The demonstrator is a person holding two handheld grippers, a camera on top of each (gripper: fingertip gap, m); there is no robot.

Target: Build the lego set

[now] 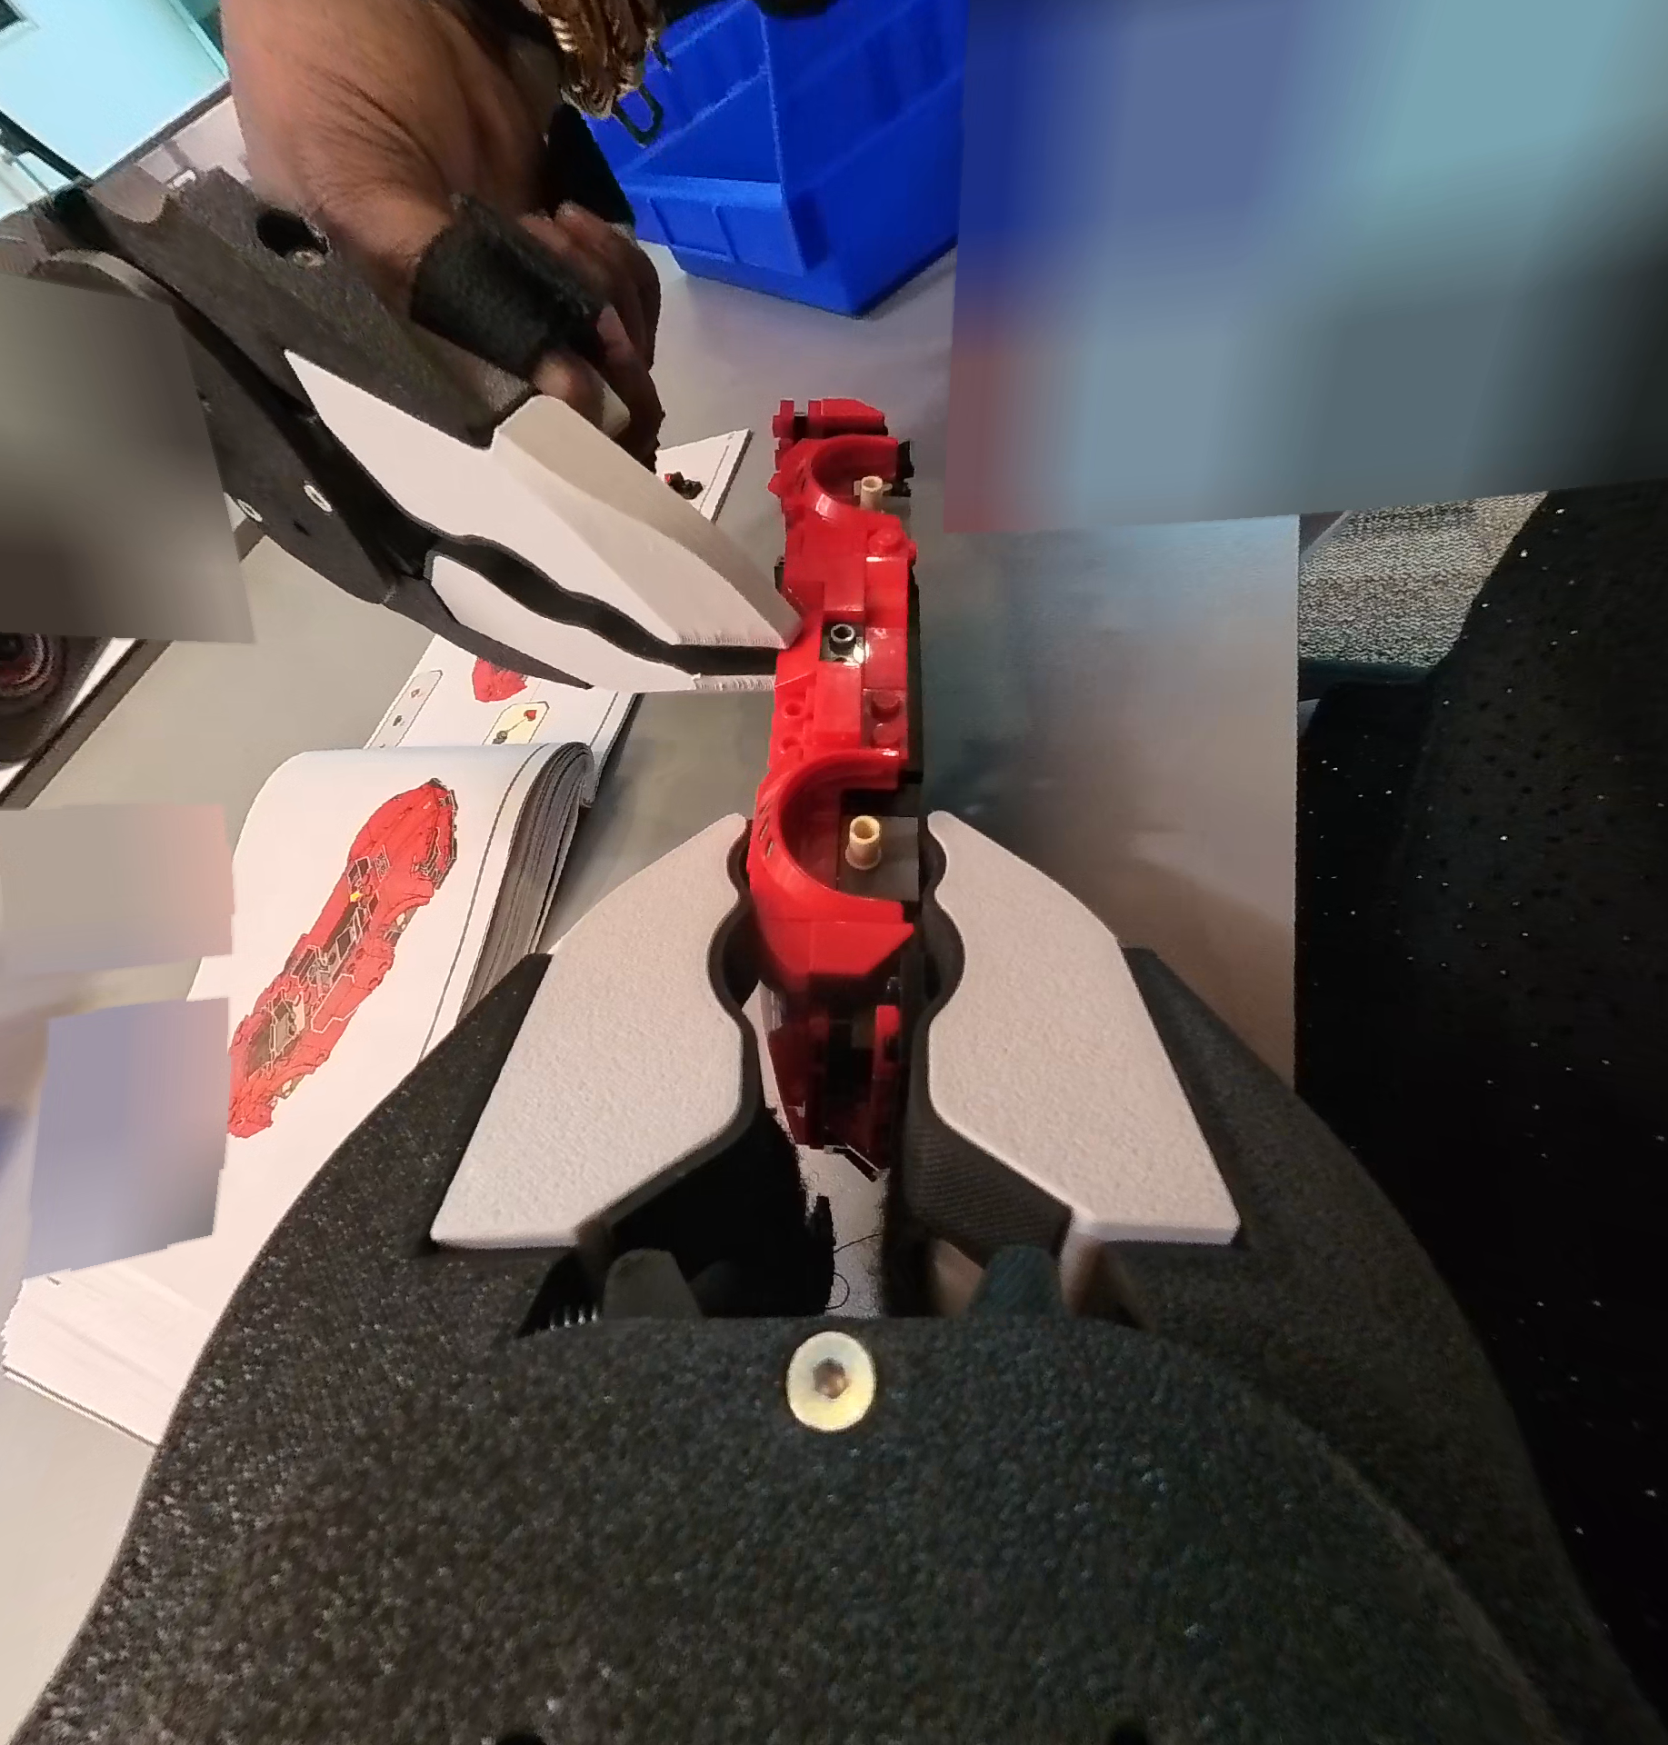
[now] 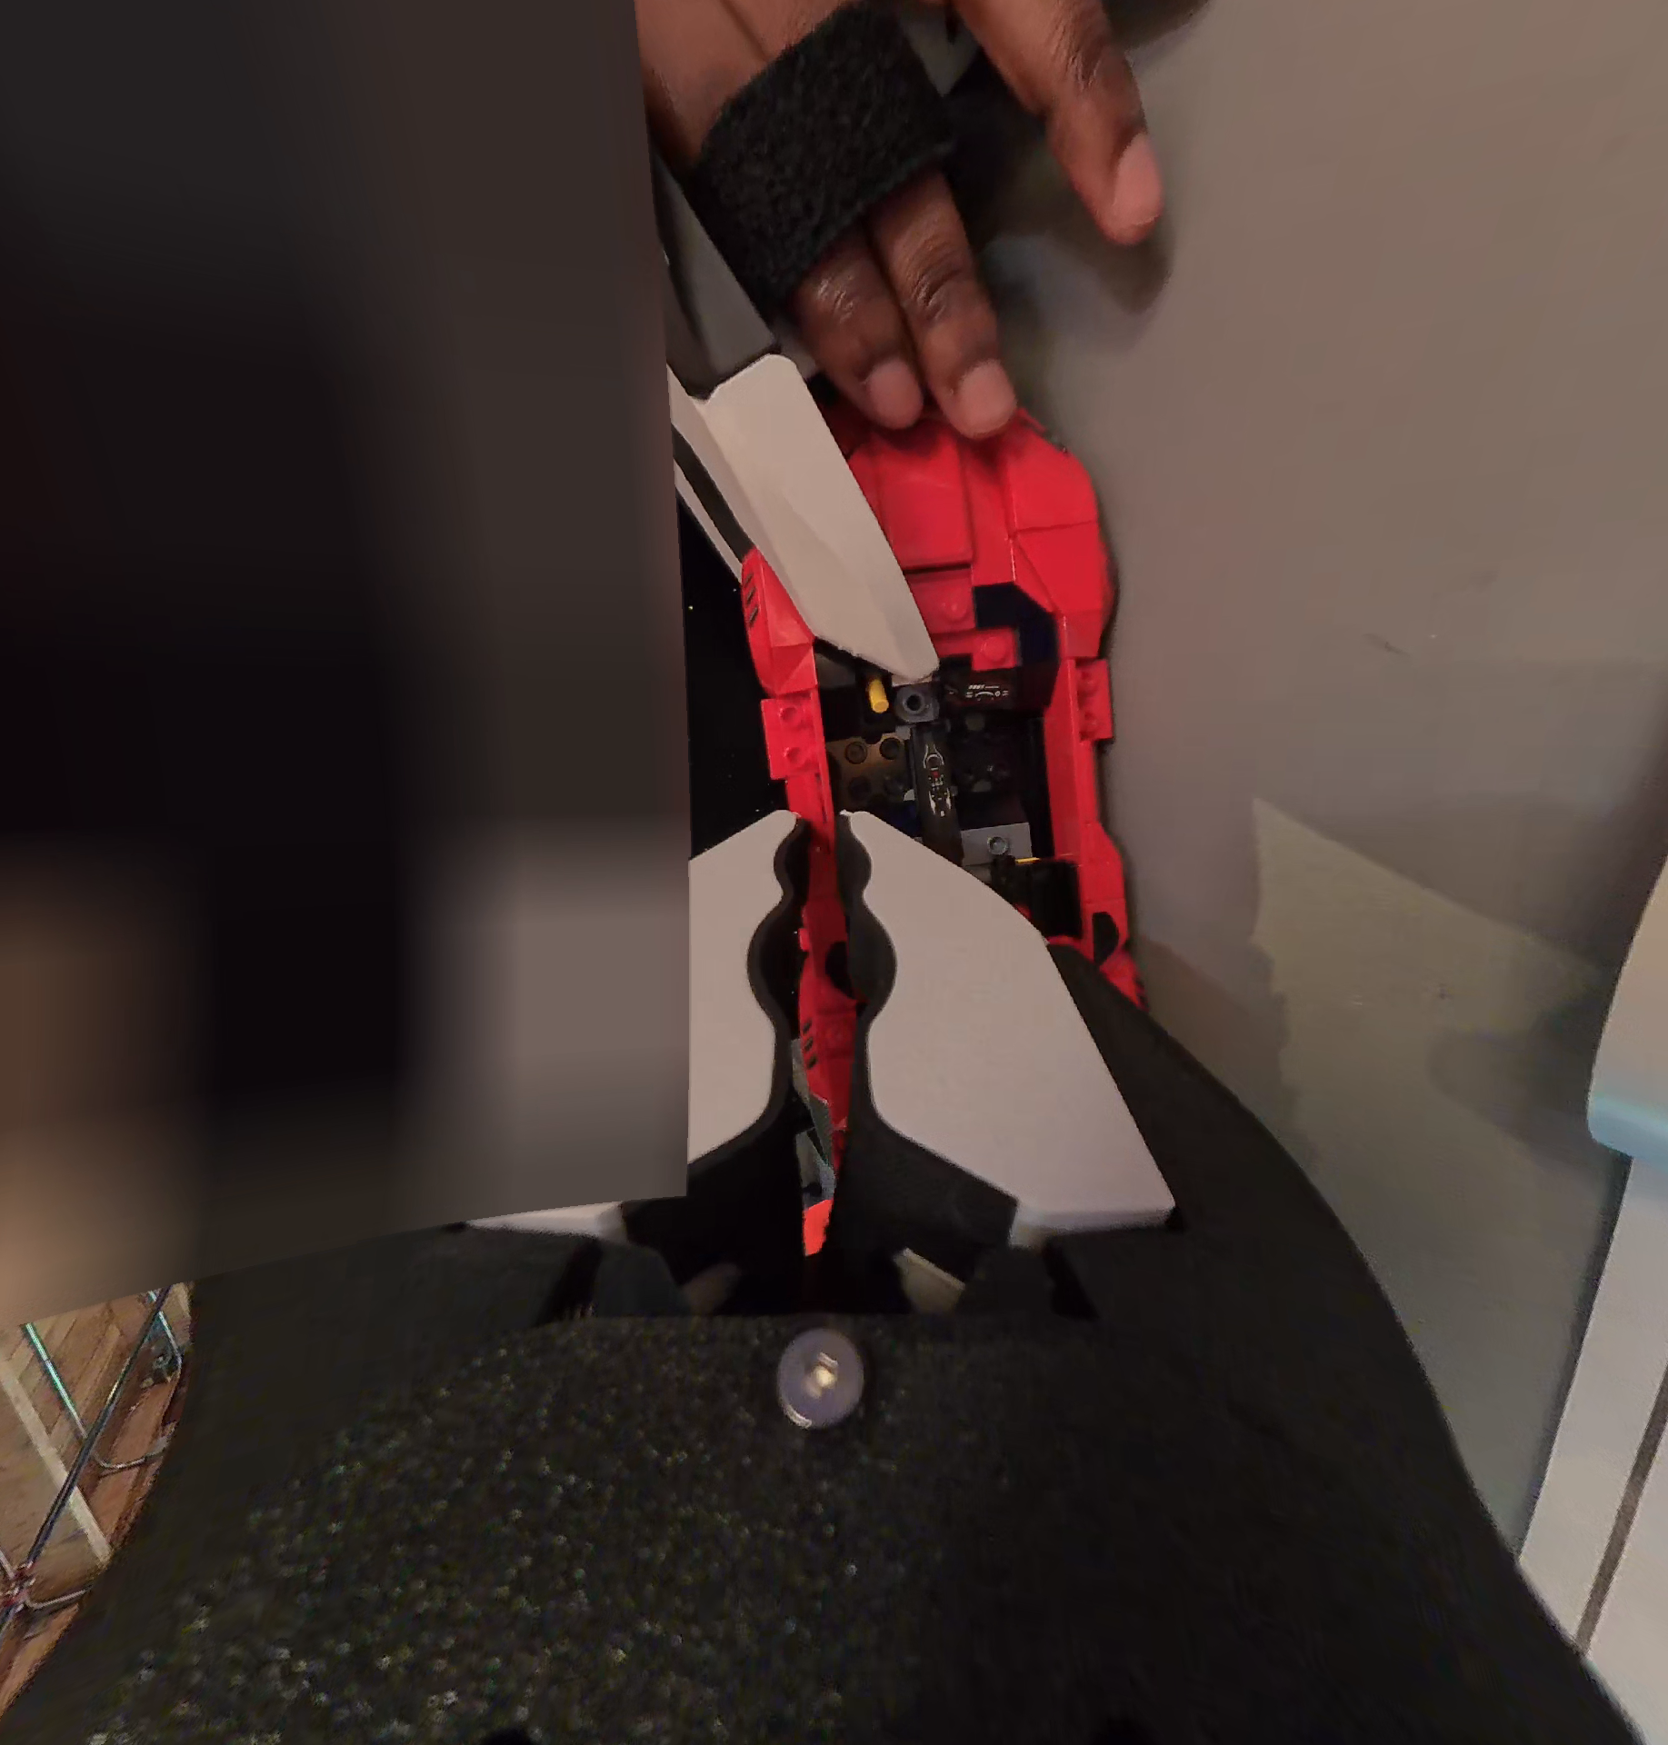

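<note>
The red lego car (image 1: 834, 680) is held on its side above the grey table, with two wheel arches and tan axle pins facing up. My left gripper (image 1: 834, 831) is shut on one end of it, one finger on each face. My right gripper (image 1: 778, 661) reaches in from the upper left, nearly closed, pinching the car's side wall at mid-length. In the right wrist view the car (image 2: 1028, 529) shows its open black cockpit. My right gripper (image 2: 820, 826) is shut on the red left side wall. One finger (image 2: 811, 529) of the left gripper lies over the hood, its tip at the cockpit.
An open instruction booklet (image 1: 358, 944) with red car drawings lies left of the car. A blue bin (image 1: 792, 170) stands at the back on the grey table (image 1: 716, 340). Dark speckled fabric (image 1: 1519, 1039) fills the right side. A person's hands (image 2: 915, 312) hold both grippers. My left and right fingertips are right by each other.
</note>
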